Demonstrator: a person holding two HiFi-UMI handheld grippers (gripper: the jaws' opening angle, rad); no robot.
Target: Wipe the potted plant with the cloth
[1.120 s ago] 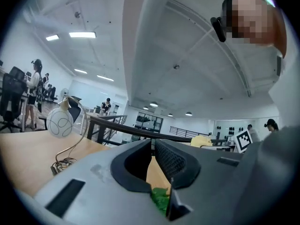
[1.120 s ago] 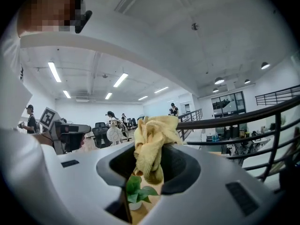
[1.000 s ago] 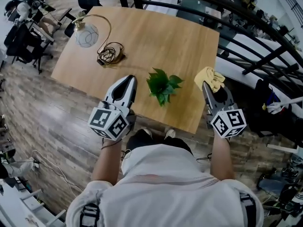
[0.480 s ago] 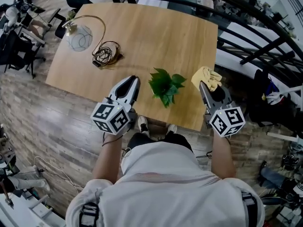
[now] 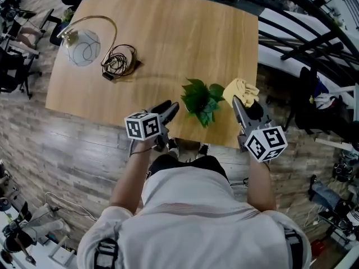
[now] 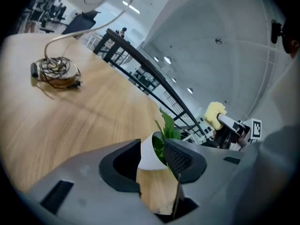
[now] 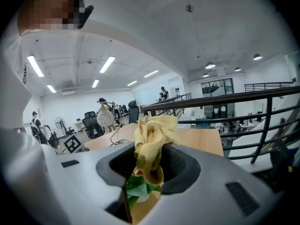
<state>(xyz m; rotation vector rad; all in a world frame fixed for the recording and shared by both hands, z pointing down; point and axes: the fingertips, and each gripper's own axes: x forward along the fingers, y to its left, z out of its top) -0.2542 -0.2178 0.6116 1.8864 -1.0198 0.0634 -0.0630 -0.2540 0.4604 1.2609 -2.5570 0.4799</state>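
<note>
A small potted plant [image 5: 202, 100] with green leaves in a white pot stands near the front edge of the wooden table [image 5: 168, 32]. My left gripper [image 5: 169, 110] is low at the plant's left, its jaws opening. In the left gripper view the white pot [image 6: 149, 153] shows in the gap between them, and I cannot see the pads pressing on it. My right gripper [image 5: 242, 102] is to the right of the plant, shut on a bunched yellow cloth [image 5: 241, 89]. The cloth [image 7: 152, 135] stands up between the jaws, with green leaves [image 7: 138, 186] just below it.
A gooseneck lamp with a glass globe [image 5: 84, 38] and a coiled cable [image 5: 116, 65] lie on the table's left part. A dark metal railing [image 5: 303, 32] runs along the right side. The table's front edge [image 5: 185, 138] is just below the plant.
My left gripper has dropped towards the table, rolled, and come in beside the plant, and its jaws have gone from shut to open. The right gripper with the cloth has edged closer to the plant.
</note>
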